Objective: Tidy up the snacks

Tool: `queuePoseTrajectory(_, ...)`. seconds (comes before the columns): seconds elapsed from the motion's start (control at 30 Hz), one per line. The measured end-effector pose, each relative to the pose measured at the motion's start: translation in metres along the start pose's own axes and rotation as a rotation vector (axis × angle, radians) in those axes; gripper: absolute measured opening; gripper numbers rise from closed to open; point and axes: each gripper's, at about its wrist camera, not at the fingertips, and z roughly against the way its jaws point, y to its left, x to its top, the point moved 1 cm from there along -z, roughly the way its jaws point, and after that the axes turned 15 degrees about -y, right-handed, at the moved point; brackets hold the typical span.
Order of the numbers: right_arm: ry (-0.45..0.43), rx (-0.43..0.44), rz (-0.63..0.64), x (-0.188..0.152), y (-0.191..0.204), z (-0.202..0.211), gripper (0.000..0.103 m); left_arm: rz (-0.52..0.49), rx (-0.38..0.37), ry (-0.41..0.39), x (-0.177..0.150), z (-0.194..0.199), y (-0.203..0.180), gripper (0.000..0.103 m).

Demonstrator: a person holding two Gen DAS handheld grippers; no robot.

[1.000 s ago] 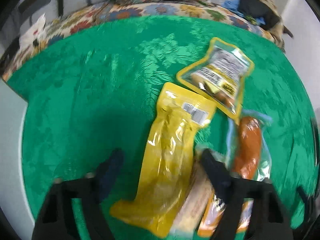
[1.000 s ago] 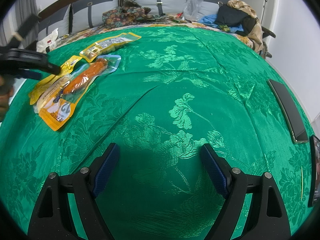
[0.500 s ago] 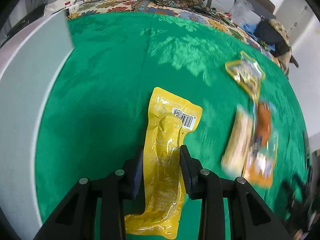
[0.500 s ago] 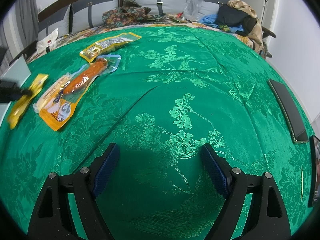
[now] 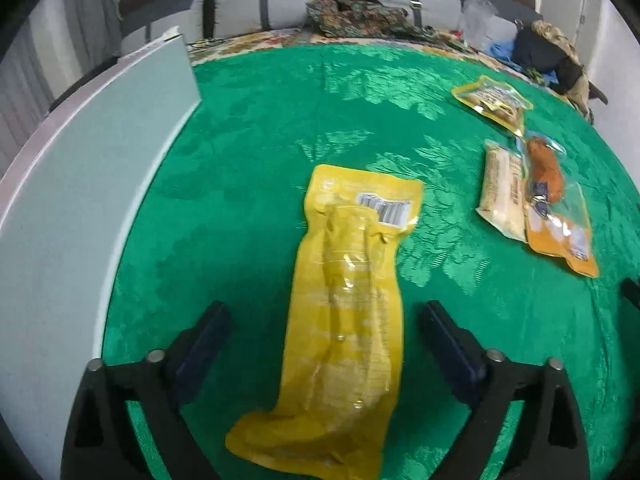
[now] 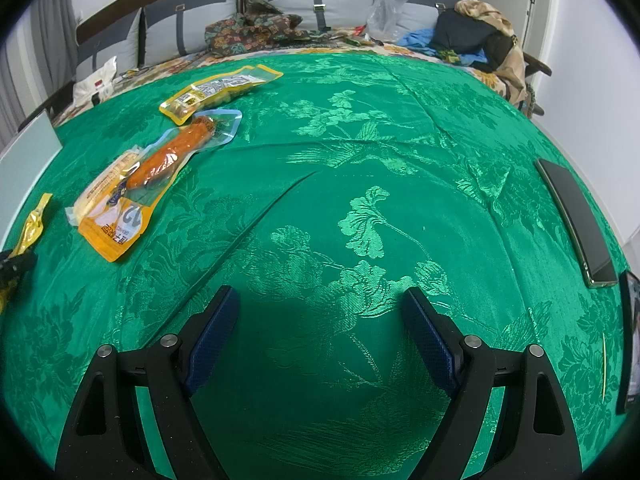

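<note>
Yellow pouch laid flat on the green cloth between the wide-open left tongs.

The pouch is seen lengthwise between the two fingers of the left tongs, and neither finger touches it; nothing is held. A pale board is seen just left of it, at the edge of the cloth. To the right, well apart from the pouch, three more snacks are grouped: a beige pack touching an orange sausage pack, and a yellow-rimmed pack just behind them. The right tongs are also opened wide and hold nothing; they are kept over bare cloth, far from the snacks. A dark phone is seen at the right edge of the cloth.
</note>
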Motion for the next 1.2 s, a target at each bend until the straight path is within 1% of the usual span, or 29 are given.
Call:
queuePoseTrajectory(0.03,0.0,0.0,0.0,0.0,0.0001,0.0001,0.086,0.029,0.0,0.001,-0.0016,-0.0011,0.005,0.101)
queuePoseTrajectory(0.07,0.0,0.0,0.0,-0.0001,0.0,-0.0001,0.086,0.037,0.012,-0.006,-0.0029,-0.0012,0.008,0.103)
queuePoseTrajectory(0.1,0.0,0.0,0.0,-0.0002,0.0002,-0.0001,0.086,0.043,0.014,-0.017,-0.0039,-0.0005,0.0102,0.103)
queuePoseTrajectory(0.23,0.0,0.0,0.0,-0.0001,0.0001,-0.0001,0.086,0.035,0.012,-0.053,-0.0072,0.0011,0.0129,0.103)
queuePoseTrajectory(1.2,0.0,0.0,-0.001,0.0,0.0,-0.0003,0.086,0.036,0.007,-0.054,-0.0067,-0.0002,0.0143,0.103)
